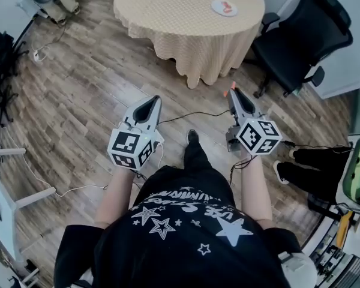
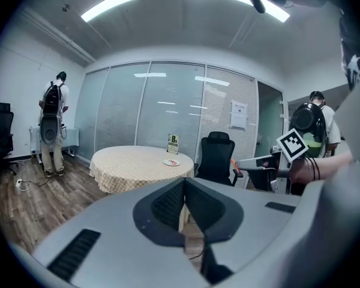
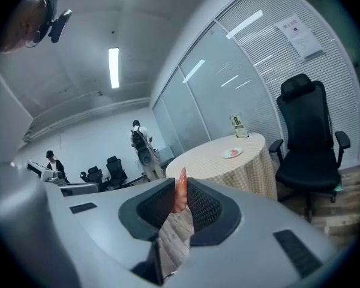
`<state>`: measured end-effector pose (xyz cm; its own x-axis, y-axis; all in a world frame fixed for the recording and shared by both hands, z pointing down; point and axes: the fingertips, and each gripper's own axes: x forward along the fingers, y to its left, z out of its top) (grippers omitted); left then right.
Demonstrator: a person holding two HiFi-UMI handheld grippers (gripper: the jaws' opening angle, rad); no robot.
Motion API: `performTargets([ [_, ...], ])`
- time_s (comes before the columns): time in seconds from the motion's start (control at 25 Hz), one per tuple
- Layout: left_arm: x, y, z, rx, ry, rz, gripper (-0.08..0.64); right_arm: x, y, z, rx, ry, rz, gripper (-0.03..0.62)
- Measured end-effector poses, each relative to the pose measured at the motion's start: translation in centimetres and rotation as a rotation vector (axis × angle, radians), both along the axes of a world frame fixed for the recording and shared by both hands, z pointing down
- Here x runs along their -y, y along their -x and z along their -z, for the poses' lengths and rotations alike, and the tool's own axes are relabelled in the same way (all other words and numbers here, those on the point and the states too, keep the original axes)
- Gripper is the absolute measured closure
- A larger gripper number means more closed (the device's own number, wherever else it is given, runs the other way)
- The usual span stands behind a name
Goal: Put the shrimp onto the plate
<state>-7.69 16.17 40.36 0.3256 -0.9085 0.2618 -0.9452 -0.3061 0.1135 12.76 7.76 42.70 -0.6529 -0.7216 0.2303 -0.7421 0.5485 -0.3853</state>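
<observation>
The right gripper (image 3: 180, 182) is pinched on the shrimp (image 3: 179, 194): in the right gripper view its two dark ribbed pads press on either side of the pale orange body, which stands nearly upright between them, its pointed end poking up past the jaw tips. From the head view the same shrimp (image 1: 233, 86) shows as a small orange tip at the very front of the right gripper (image 1: 233, 91), which is held out in front of the person's body, above the wooden floor (image 1: 90, 83). The left gripper (image 2: 184, 182) has its jaws pressed together at the tips, and nothing sits between them; in the head view the left gripper (image 1: 154, 100) hangs level with the right one, the two well apart, each pointing forward toward the round table (image 1: 168, 11). That table, draped in a pale checked cloth, stands well ahead of both tools, and neither gripper reaches over it. The white plate (image 1: 224, 7) lies on the table's far right part, near the edge, with a small red-orange piece on it; what that piece is cannot be told at this size. In the right gripper view the plate (image 3: 231, 153) sits beyond and to the right of the held shrimp, far from it. A black office chair (image 1: 303, 38) stands just beside the table on its right.
</observation>
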Motion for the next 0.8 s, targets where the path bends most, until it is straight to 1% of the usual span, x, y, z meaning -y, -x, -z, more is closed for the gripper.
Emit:
performTargets([
  [0.24,6.2,-0.8,1.4,0.019,-0.018,0.024,0.552,7.2,-0.6,1.0,0.016,-0.016,0.025,0.522],
  [0.48,11.9,-2.6,2.5,0.044,-0.038,0.055,0.552,13.1,-3.5,0.9,0.041,-0.008,0.024,0.522],
  [0.6,13.9,-3.0,2.5,0.051,-0.038,0.08,0.551,15.1,-4.2,0.2,0.049,0.003,0.046,0.522],
  [0.8,15.9,-2.4,2.6,0.066,-0.046,0.128,0.552,17.5,-3.6,-0.9,0.051,0.021,0.08,0.522],
])
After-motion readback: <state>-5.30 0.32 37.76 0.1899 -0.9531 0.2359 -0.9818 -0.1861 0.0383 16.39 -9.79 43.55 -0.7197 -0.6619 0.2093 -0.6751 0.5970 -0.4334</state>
